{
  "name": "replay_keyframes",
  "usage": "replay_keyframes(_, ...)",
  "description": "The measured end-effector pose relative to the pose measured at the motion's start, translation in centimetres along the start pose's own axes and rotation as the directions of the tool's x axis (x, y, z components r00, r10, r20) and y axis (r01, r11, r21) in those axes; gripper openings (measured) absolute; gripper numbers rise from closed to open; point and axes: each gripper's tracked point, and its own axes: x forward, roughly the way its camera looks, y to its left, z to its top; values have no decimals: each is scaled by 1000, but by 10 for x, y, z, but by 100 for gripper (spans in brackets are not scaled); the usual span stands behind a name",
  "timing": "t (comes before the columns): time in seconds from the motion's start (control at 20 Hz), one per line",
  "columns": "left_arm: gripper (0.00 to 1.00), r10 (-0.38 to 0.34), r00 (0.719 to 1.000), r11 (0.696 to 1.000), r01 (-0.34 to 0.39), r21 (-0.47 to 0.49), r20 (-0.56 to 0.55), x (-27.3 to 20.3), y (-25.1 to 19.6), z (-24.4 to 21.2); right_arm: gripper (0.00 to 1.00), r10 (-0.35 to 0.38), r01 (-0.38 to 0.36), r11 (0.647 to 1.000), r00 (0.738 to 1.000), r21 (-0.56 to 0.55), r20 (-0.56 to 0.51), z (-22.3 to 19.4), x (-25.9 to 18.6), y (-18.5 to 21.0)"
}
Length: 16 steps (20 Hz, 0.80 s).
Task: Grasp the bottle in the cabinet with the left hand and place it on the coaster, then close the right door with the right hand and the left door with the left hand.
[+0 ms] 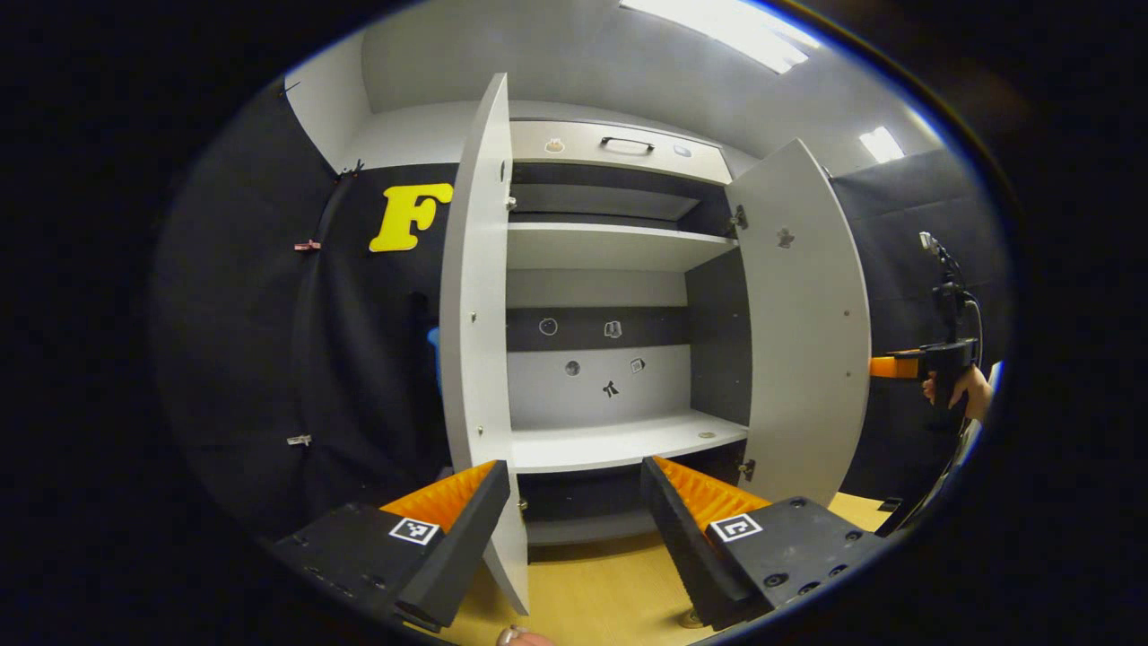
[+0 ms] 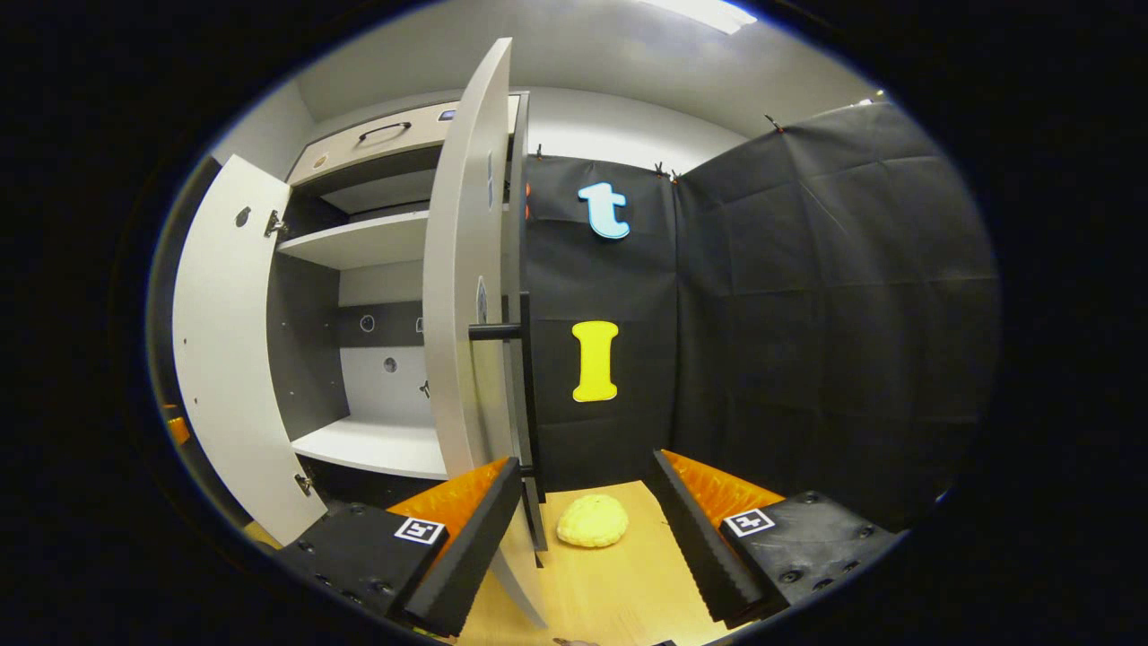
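Plainly, the left hand-held gripper (image 1: 574, 465) has its fingers spread wide with nothing between them. It faces straight into the cabinet (image 1: 619, 148). The left door (image 1: 475, 314) stands open, and its lower edge comes down just beside the gripper's left finger; I cannot tell whether they touch. The lower shelf (image 1: 619, 441) and the one above it lie bare, so I judge the bottle is out of the cabinet. Where it stands now I cannot tell. A small pale thing at the bottom rim of the left gripper view is too cut off to name.

The right hand-held gripper (image 2: 585, 459) is likewise spread and holds nothing. The right door (image 2: 462, 314) is seen edge-on just ahead of it, with a dark bar handle (image 2: 493, 331) sticking out of its outer face. On the counter (image 2: 619, 583) beyond the fingers lies a lumpy yellow round thing (image 2: 592, 520), well clear of the door's swing as far as I can judge.

The step in hand looks to be closing the right door. It is a flat, stiff panel on hinges that should swing lightly and needs no clamping. A push on the outer face near the free edge, or a finger hooked behind the handle, would turn it. Pushing close to the hinge would take more force, and a smooth painted face may let a finger slide.
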Motion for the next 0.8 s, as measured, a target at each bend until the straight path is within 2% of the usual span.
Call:
replay_keyframes(0.1,94,34,999,999,-34,-10,-6,0,11,0,97,27,-27,1000,1000,-15,-3,-1,2,0)
replay_keyframes(0.3,94,94,995,996,-94,-12,-14,0,32,-1,97,89,-89,995,996,34,-21,-3,1,21)
replay_keyframes(0.45,94,112,994,994,-112,4,-19,1,39,0,97,147,-146,989,989,36,-26,-5,1,34)
replay_keyframes(0.8,94,153,988,988,-153,5,-37,-1,56,-3,97,305,-302,951,952,67,-30,-7,4,78)
